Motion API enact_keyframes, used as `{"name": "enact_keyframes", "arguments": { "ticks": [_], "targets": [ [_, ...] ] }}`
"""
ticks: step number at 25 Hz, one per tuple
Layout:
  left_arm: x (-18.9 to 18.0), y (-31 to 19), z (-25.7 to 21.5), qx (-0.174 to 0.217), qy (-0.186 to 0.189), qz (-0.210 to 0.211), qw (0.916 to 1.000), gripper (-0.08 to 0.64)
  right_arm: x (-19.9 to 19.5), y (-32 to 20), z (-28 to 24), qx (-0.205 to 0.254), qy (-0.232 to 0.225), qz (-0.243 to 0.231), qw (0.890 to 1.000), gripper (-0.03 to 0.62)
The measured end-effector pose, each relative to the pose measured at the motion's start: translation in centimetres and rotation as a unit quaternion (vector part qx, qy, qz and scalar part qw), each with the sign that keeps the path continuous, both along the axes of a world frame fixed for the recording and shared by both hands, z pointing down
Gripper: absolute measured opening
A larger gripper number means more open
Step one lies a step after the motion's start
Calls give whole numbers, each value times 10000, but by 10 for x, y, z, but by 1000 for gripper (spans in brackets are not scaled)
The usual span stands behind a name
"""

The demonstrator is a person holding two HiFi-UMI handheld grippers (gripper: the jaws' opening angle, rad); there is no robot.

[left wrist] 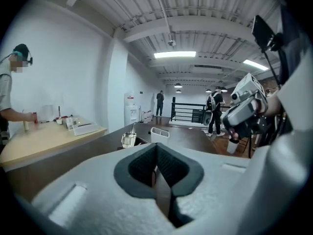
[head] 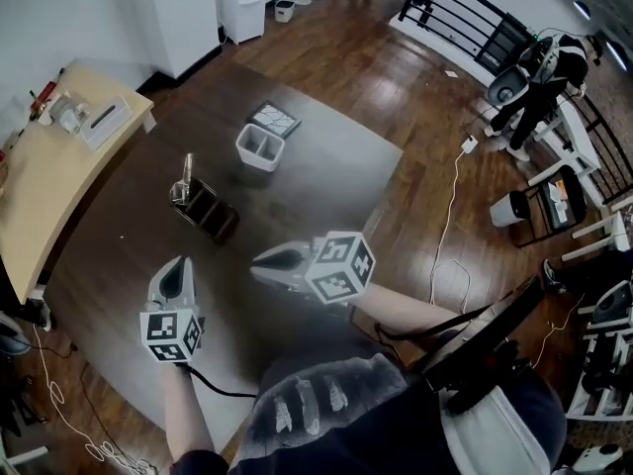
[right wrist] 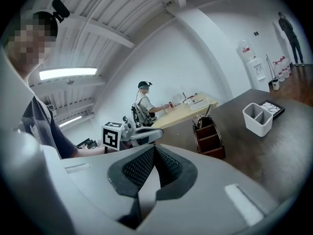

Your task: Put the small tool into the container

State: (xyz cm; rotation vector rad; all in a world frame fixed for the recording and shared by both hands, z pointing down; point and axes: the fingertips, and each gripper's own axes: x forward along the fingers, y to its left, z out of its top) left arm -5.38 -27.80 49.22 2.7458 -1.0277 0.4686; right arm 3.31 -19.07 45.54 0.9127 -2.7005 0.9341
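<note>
Ceiling strip light (left wrist: 174,54) glaring; fisheye edges dark, warped.

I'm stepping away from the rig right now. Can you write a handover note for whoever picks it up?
Left gripper: shut, empty, held over the near part of the table.
Right gripper: shut, empty, beside it.
Things: metal tool stands upright at the far end of the brown organizer; white two-slot bin beyond it looks empty.
Done: tool appears placed.
Left: probably nothing; check that it sits inside.

On the dark table (head: 326,181), the white container (head: 260,147) stands at twelve o'clock from the right gripper (head: 262,259), the brown rack (head: 210,211) near ten-thirty, the left gripper (head: 176,267) at nine.
</note>
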Motion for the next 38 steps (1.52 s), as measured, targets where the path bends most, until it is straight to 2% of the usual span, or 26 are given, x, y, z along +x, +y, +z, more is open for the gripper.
{"name": "enact_keyframes", "arguments": {
  "ticks": [5, 9, 12, 15, 18, 21, 26, 30, 34, 38],
  "targets": [
    [13, 14, -19, 257, 173, 369, 9988, 0, -16, 14, -10, 135, 115, 28, 9998, 2],
    [36, 18, -30, 402, 272, 585, 9971, 0, -9, 23, -17, 119, 163, 133, 9997, 2],
    [57, 31, -42, 525, 428, 921, 9934, 1, 8, 22, -31, 182, -24, 373, 9991, 2],
    [68, 40, -54, 730, 320, 1104, 9907, 0, 24, 19, -48, 352, -316, 653, 9967, 2],
    [85, 43, -63, 754, 336, 1200, 9893, 2, 42, 23, -59, 503, -623, 851, 9932, 2],
    [110, 44, -71, 796, 393, 1294, 9876, 2, 66, 29, -62, 533, -967, 1011, 9887, 2],
    [164, 61, -78, 980, 235, 1384, 9852, 2, 119, 47, -63, 540, -1452, 1244, 9801, 2],
    [209, 79, -86, 1035, 145, 1363, 9851, 2, 167, 59, -73, 636, -1808, 1227, 9738, 2],
    [263, 104, -92, 1000, -24, 1607, 9819, 2, 217, 76, -89, 747, -2299, 1260, 9621, 2],
    [316, 125, -100, 1106, -221, 1806, 9771, 2, 268, 94, -93, 821, -2526, 1385, 9541, 0]
  ]
}}
